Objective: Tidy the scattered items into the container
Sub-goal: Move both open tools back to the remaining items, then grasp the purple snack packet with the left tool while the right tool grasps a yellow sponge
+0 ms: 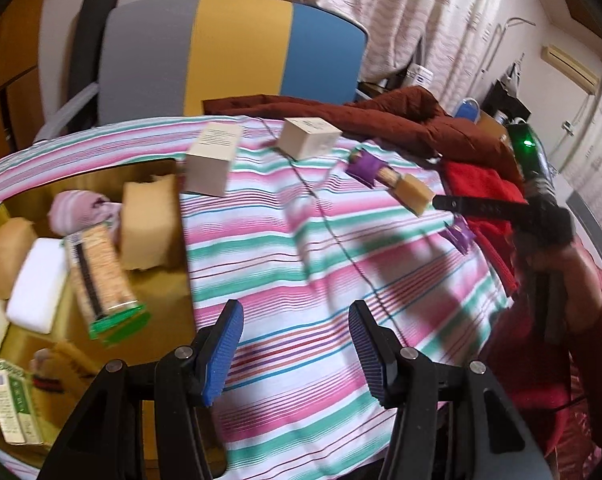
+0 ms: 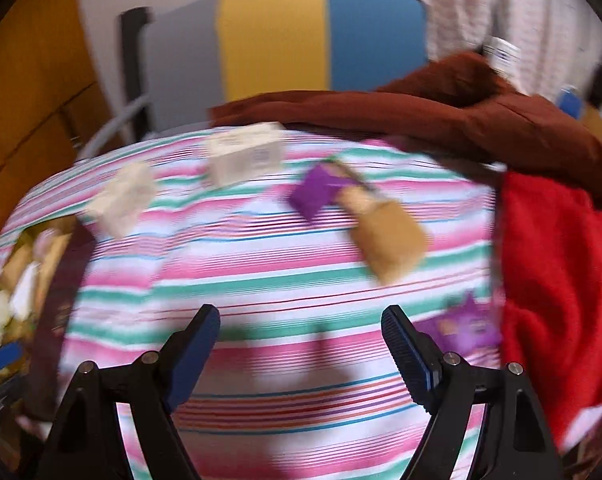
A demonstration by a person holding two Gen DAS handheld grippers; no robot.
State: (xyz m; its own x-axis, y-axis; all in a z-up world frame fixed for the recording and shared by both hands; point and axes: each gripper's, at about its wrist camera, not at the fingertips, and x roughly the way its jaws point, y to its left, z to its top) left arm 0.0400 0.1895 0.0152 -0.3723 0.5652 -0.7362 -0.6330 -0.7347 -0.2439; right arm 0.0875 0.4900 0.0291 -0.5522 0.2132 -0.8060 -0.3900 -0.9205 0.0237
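A gold tray [image 1: 157, 292] at the left holds sponges, a rolled pink cloth, a wrapped cracker pack [image 1: 101, 280] and small boxes. On the striped cloth lie two cream boxes [image 1: 213, 162] [image 1: 309, 136], a purple-capped item with a yellow sponge [image 1: 411, 194] and a small purple clip [image 1: 459, 236]. My left gripper [image 1: 297, 348] is open and empty above the cloth, right of the tray. My right gripper [image 2: 301, 352] is open and empty; in the left wrist view its fingers [image 1: 473, 204] reach towards the sponge. The right wrist view is blurred and shows the sponge [image 2: 389, 236], the boxes [image 2: 245, 156] [image 2: 123, 196] and the clip [image 2: 461, 328].
A grey, yellow and blue chair [image 1: 237, 52] stands behind the table. A brown garment [image 1: 381, 116] and a red cloth [image 2: 557, 280] lie at the back right. Curtains hang behind.
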